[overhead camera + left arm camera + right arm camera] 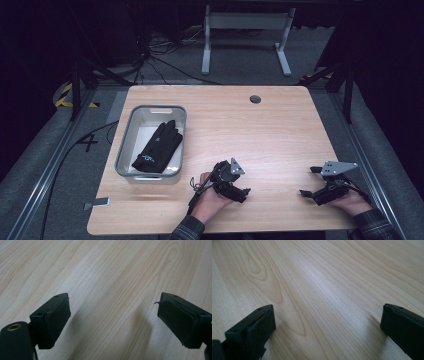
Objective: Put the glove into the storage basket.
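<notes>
Black glove (159, 145) lies in grey bin (125, 145). Left gripper (243, 192) and right gripper (306, 185): fingers open, empty, low over surface (270, 130). Placing step judged complete; no further grasp seems needed.

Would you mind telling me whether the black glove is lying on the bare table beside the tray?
No, the black glove lies inside the grey tray, which sits on the left part of the wooden table.

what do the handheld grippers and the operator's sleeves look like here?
Both grippers are black. The left gripper and right gripper each carry a grey three-cornered plate on top, and a thin black cable trails from each. The fingers are blocky, faced with dark pads; one pad's edge is peeling. A brass-coloured ring sits low on the left gripper's body. The sleeves are dark plaid.
</notes>
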Available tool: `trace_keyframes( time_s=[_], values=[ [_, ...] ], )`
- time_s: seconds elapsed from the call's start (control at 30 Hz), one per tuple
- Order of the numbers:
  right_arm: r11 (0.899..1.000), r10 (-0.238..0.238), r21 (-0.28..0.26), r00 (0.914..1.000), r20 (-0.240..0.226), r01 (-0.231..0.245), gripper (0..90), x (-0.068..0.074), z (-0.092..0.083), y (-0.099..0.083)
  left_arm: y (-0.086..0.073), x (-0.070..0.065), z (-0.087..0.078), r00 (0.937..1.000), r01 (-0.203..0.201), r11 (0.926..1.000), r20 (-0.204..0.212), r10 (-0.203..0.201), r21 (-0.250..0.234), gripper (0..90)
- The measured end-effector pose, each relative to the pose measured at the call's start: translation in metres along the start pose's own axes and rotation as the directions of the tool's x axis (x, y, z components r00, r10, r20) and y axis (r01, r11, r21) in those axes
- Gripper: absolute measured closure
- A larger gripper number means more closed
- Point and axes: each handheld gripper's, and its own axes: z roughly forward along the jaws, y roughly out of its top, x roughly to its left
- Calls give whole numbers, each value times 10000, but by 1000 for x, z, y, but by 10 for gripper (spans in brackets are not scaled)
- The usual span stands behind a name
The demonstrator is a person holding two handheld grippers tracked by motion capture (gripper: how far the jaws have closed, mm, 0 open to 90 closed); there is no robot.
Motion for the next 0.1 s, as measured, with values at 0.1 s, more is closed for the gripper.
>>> trace_keyframes(
  time_s=[0.1],
  values=[
    [10000,-10,-5,10000,2,10,4,0,0,0,-1,-2,5,9993,-285,9992,-232,291,266,103]
  ],
)
